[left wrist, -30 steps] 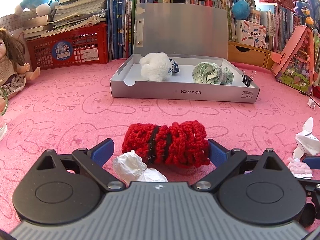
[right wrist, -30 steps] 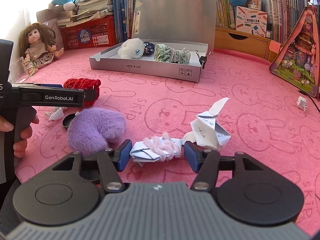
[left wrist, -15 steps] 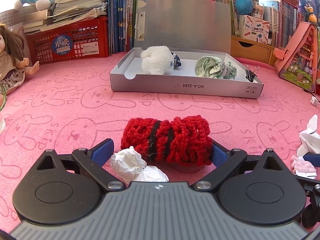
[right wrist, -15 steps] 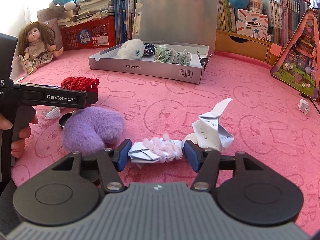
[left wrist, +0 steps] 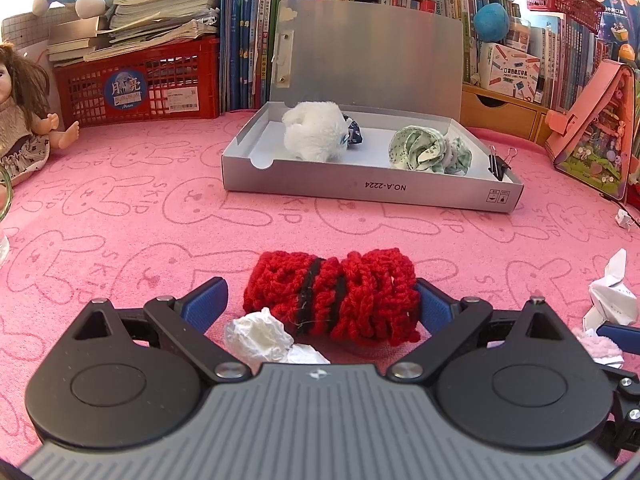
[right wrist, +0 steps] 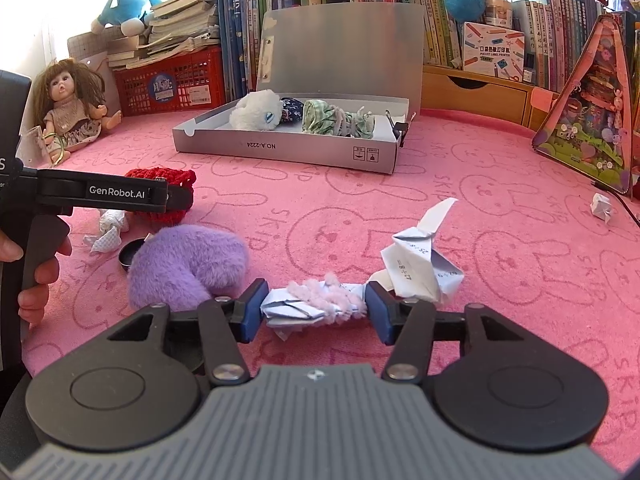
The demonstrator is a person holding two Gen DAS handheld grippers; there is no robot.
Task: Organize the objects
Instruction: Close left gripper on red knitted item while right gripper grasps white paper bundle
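Two grippers sit low in the frames. The left gripper [left wrist: 322, 300] stands spread around the red knit roll [left wrist: 334, 296], which hides its right pad. The right gripper [right wrist: 316, 310] is closing on the paper-and-pink-fuzz bundle [right wrist: 316, 304]; whether its pads press yet is unclear.

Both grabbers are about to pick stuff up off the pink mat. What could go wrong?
1. The right gripper is closing on a folded paper with pink fuzzy yarn; the yarn may slip off when lifted.
2. The left gripper stands open around the red knitted roll, with a crumpled white paper right beside it. It might get pinched too.
3. The purple plush sits close to the right gripper and could get nudged.
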